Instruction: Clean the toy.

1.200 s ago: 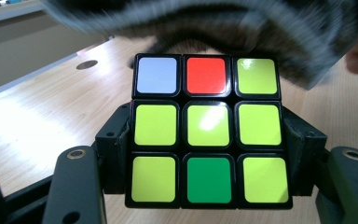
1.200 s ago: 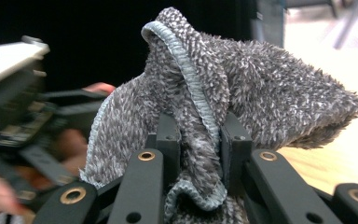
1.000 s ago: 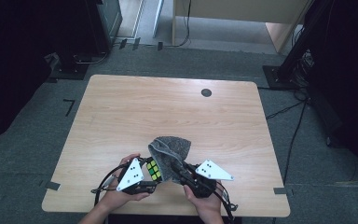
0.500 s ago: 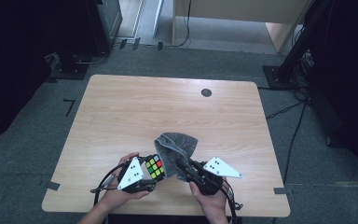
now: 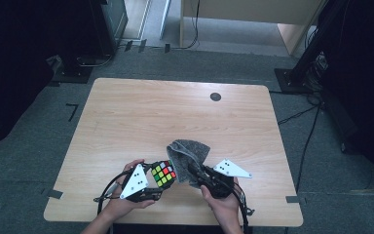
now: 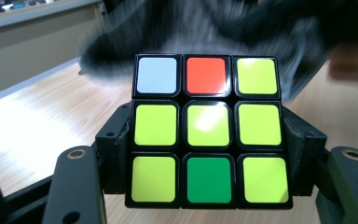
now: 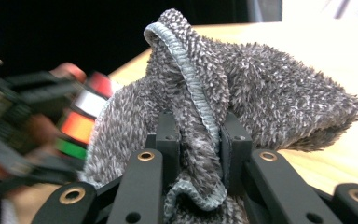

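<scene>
1. The left gripper [image 5: 152, 187] has its jaws clamped on the two sides of the puzzle cube [image 6: 208, 131], holding it just above the near edge of the table [image 5: 141, 112]. Only the cube's side faces are pinched, so a hard push from the cloth could twist it out of the jaws.
2. The right gripper [image 7: 199, 154] is closed tight on a bunched fold of the grey cloth [image 7: 242, 88], right beside the cube. The grip takes only a narrow fold, which might slip free mid-wipe.
3. A dropped cube this near the edge could roll off the table.
</scene>
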### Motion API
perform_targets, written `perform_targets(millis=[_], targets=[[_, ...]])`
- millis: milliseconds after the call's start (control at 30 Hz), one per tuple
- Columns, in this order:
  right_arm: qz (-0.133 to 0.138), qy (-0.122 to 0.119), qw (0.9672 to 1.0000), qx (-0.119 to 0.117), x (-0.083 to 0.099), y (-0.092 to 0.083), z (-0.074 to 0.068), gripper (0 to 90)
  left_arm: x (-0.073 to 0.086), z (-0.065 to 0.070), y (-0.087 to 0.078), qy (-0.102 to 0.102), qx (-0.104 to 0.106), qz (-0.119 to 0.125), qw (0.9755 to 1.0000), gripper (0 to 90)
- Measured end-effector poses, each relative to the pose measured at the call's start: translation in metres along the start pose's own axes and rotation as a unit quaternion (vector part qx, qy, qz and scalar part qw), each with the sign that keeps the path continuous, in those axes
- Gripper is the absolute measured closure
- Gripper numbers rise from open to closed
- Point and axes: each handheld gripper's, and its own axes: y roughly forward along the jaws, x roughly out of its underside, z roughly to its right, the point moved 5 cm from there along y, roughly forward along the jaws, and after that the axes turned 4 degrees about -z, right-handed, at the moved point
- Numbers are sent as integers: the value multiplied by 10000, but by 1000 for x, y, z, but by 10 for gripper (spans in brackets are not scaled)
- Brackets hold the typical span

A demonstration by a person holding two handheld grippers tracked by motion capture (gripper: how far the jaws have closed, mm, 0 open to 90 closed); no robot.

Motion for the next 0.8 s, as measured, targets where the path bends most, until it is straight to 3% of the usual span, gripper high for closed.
perform_targets(millis=[100,200,300,400,500,567,700,800], targets=[[198,-156,9991,-331,-7,-5,-15,742,0,3,2,7,61,-7,10000,342],[92,-427,9979,-488,-5,-1,-30,742,-3,7,2,-32,179,73,9998,343],[27,-417,9984,-392,-1,3,-27,743,-4,5,-2,-115,244,172,9995,343],[-94,-431,9990,50,1,3,-11,744,-9,-3,-8,-387,254,426,9980,343],[-11,29,9999,99,1,-1,3,747,-12,-15,-16,-786,287,694,9941,343],[90,307,9994,-102,1,-2,4,748,-12,-21,-19,-995,314,831,9911,342],[182,448,9969,-614,2,3,-11,748,-16,-23,-19,-1275,456,1066,9850,343],[112,501,9960,-736,5,9,-20,750,-19,-22,-19,-1393,542,1181,9817,343]])
